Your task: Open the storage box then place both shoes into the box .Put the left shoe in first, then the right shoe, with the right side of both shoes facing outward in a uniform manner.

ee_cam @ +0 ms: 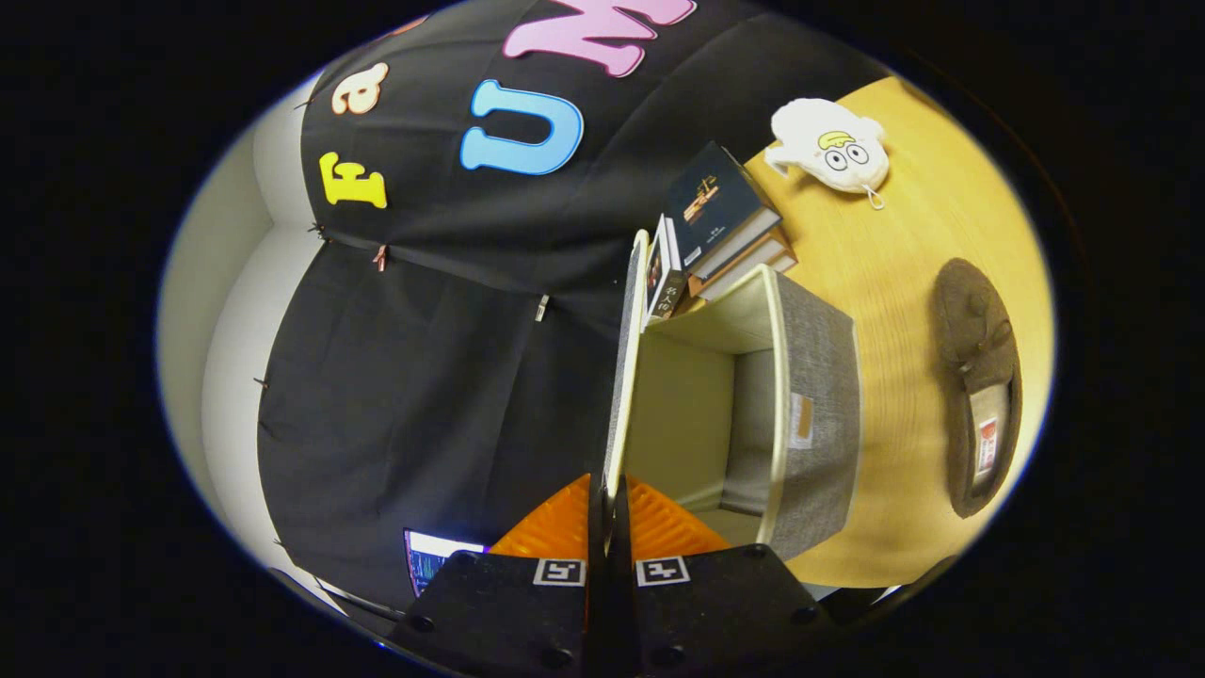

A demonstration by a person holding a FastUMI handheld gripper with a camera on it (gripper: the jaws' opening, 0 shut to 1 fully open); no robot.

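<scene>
A screen (428, 557) glows low against the booth wall, left of the gripper (610, 513), whose two fingers are pinched nearly together on the thin lid (625, 377) of the storage box (817, 414), holding the flap swung up and edge-on to the camera. To its right the grey fabric box gapes open, its pale lining bare and no shoe inside. Behind the box a stack of books (720, 221) leans close against its back wall, and beyond them a white plush toy (833, 146) lies on the wooden table (894, 273). Farthest right, well apart from the box, one brown shoe (979, 386) rests on the table; whether it is the left or the right cannot be told. The box appears open but nothing is packed. The risk from here: the lid looks floppy, so letting go may drop it shut over the mouth, and a hard tug could drag the light box against the books
</scene>
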